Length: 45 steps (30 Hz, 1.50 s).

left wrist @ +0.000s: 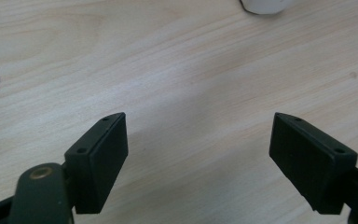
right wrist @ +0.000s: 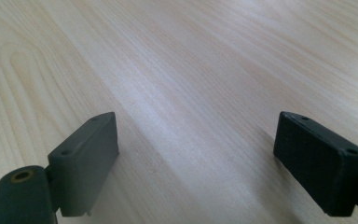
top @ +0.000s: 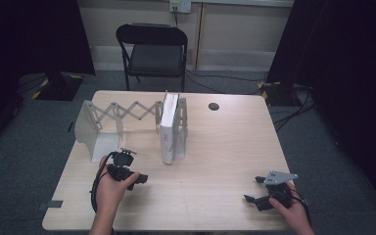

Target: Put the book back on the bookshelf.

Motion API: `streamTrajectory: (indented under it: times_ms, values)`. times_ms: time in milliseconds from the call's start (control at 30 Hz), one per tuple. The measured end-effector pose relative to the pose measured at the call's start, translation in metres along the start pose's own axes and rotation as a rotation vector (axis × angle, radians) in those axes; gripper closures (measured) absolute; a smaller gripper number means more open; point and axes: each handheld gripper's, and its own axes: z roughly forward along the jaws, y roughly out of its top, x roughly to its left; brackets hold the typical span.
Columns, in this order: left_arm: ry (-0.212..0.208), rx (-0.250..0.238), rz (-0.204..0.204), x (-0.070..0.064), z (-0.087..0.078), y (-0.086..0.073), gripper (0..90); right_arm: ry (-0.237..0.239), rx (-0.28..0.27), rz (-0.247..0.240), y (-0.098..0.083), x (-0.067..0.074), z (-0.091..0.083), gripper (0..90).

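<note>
The left gripper (top: 138, 180), black with a cable looping from it, sits in the person's left hand (top: 110, 188) just in front of the white expandable metal book rack (top: 94, 128), near that rack's left end plate. Its jaws stand spread with only bare wood between them. The right gripper (top: 254, 190), black with a grey three-cornered plate on top, lies in the right hand (top: 293, 210) well to the right of the rack, near the table's front edge, and its jaws are also spread apart with nothing between them.

Both rest low over the pale wooden table (top: 225, 147), whose grain runs clean and bare beneath the pads in both gripper views. A small dark round cable hole (top: 214, 106) sits behind and to the right of the rack.

The rack itself stretches across the table's far left part on a scissor lattice. At its right end plate a single thick white book (top: 168, 128) stands upright, spine toward the person, touching that plate; the rest of the rack holds nothing.

Behind the rack, beyond the table, a black folding chair (top: 152, 51) stands on grey carpet, with a beige wall and dark curtains to both sides.
</note>
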Motion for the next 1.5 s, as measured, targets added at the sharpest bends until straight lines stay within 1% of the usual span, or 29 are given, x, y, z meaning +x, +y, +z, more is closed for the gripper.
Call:
streamTrajectory:
  times_ms: [133, 167, 267, 333, 400, 433, 533, 633, 700, 767, 900, 967, 1100, 1133, 1233, 1267, 1433, 1467, 1500]
  values:
    - [0.001, 0.006, -0.009, 0.003, 0.001, -0.003, 19.2, 0.000, 0.000, 0.000, 0.000, 0.000, 0.000, 13.3]
    - [-0.003, 0.007, -0.005, 0.003, 0.001, -0.004, 19.1, -0.001, 0.000, 0.000, 0.000, 0.000, 0.000, 13.3]
    - [0.011, 0.008, 0.005, 0.005, 0.002, -0.006, 18.6, 0.000, 0.000, 0.000, 0.000, 0.000, 0.000, 13.3]
    - [0.012, 0.002, -0.008, 0.008, 0.001, -0.009, 18.0, -0.001, 0.000, 0.000, 0.000, 0.000, 0.000, 13.3]
    - [0.012, 0.007, -0.002, 0.009, 0.001, -0.009, 18.0, 0.000, 0.000, 0.000, 0.000, 0.000, 0.000, 13.3]
    - [0.017, 0.001, -0.010, 0.009, 0.002, -0.010, 18.0, 0.000, 0.000, -0.001, 0.000, 0.000, 0.000, 13.3]
    - [0.019, 0.005, -0.009, 0.012, 0.001, -0.013, 17.8, -0.001, 0.000, 0.000, 0.000, 0.000, 0.000, 13.3]
    - [0.021, -0.002, -0.011, 0.014, 0.001, -0.015, 17.4, 0.000, 0.000, -0.001, 0.000, 0.000, 0.000, 13.3]
    - [0.028, -0.010, 0.004, 0.015, 0.001, -0.017, 17.0, -0.001, 0.000, 0.000, 0.000, 0.000, 0.000, 13.3]
    - [0.029, -0.013, 0.004, 0.015, 0.001, -0.018, 16.4, -0.001, 0.000, 0.000, 0.000, 0.000, 0.000, 13.3]
    - [0.031, -0.013, 0.015, 0.016, 0.003, -0.020, 16.3, 0.000, 0.000, 0.000, 0.000, 0.000, 0.000, 13.3]
    - [0.034, -0.015, 0.033, 0.017, 0.003, -0.021, 16.1, -0.001, 0.000, 0.000, 0.000, 0.000, 0.000, 13.3]
    - [0.041, -0.015, 0.034, 0.017, 0.004, -0.022, 15.9, -0.001, 0.000, 0.000, 0.000, 0.000, 0.000, 13.3]
    - [0.047, -0.018, 0.045, 0.018, 0.005, -0.023, 15.9, -0.001, 0.000, 0.000, 0.000, 0.000, 0.000, 13.3]
    - [0.047, -0.020, 0.045, 0.018, 0.005, -0.024, 15.8, -0.001, 0.000, 0.000, 0.000, 0.000, 0.000, 13.3]
    - [0.051, -0.023, 0.054, 0.019, 0.006, -0.025, 15.8, -0.001, 0.000, 0.000, 0.000, 0.000, 0.000, 13.3]
    - [0.052, -0.021, 0.054, 0.021, 0.008, -0.028, 15.8, 0.000, 0.000, 0.000, 0.000, 0.000, 0.000, 13.3]
    - [0.063, -0.019, 0.055, 0.022, 0.008, -0.029, 15.8, -0.001, 0.000, 0.000, 0.000, 0.000, 0.000, 13.3]
    - [0.063, -0.019, 0.055, 0.022, 0.008, -0.029, 15.8, -0.001, 0.000, 0.000, 0.000, 0.000, 0.000, 13.3]
